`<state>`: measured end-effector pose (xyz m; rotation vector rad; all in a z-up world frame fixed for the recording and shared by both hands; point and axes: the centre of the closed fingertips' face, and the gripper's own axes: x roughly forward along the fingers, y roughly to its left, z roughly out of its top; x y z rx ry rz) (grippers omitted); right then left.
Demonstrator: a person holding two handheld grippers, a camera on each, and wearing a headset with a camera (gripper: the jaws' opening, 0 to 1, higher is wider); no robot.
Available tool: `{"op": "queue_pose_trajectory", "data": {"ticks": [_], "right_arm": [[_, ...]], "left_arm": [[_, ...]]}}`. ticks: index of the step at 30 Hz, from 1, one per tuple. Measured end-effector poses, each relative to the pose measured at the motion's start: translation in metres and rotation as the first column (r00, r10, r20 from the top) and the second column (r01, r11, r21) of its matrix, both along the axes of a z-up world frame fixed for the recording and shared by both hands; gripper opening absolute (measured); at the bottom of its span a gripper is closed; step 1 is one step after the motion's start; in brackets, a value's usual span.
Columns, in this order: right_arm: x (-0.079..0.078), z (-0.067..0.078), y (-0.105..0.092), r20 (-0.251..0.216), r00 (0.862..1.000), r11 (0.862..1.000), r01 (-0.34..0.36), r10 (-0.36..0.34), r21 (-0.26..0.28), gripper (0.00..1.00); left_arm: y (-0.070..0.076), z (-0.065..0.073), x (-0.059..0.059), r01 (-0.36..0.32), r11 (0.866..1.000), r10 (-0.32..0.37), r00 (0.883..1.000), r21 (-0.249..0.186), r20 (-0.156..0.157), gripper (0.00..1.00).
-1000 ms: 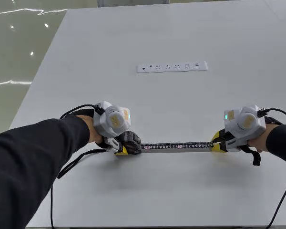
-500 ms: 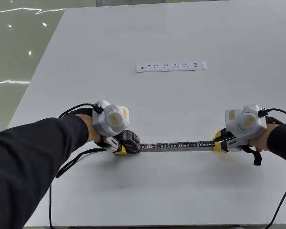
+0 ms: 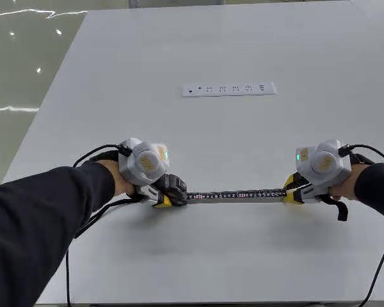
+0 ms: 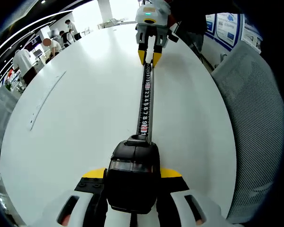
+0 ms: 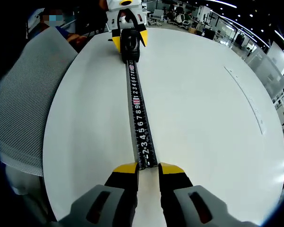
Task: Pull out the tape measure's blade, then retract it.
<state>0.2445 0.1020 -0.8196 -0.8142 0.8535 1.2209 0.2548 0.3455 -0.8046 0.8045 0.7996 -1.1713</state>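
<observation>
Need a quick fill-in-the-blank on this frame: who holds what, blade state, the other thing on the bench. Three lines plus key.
1. The ____ gripper is shut on the tape measure's black case.
2. The right gripper is shut on the tip of the blade, which is pulled ____ of the case.
3. The white power strip lies on the ____, apart from both grippers.
Missing words: left; out; table.

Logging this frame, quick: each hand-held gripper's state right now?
Left hand-held gripper: shut on the tape measure case.
Right hand-held gripper: shut on the blade, at its tip.
</observation>
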Motion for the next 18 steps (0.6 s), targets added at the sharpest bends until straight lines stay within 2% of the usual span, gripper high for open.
{"op": "queue_pose_trajectory", "data": {"ticks": [8,18], "right_arm": [[-0.0002,0.0002,-0.0006,-0.003,1.0,1.0,-0.001,0.001,-0.004,0.12],[-0.0002,0.0005,-0.001,-0.014,0.999,1.0,0.028,-0.028,-0.003,0.12]], "left_arm": [[-0.0006,0.0001,-0.0016,0.03,0.999,-0.03,0.999,0.018,-0.016,0.35],[-0.0001,-0.0002,-0.0014,0.038,0.999,-0.037,0.999,0.035,-0.014,0.35]]}}
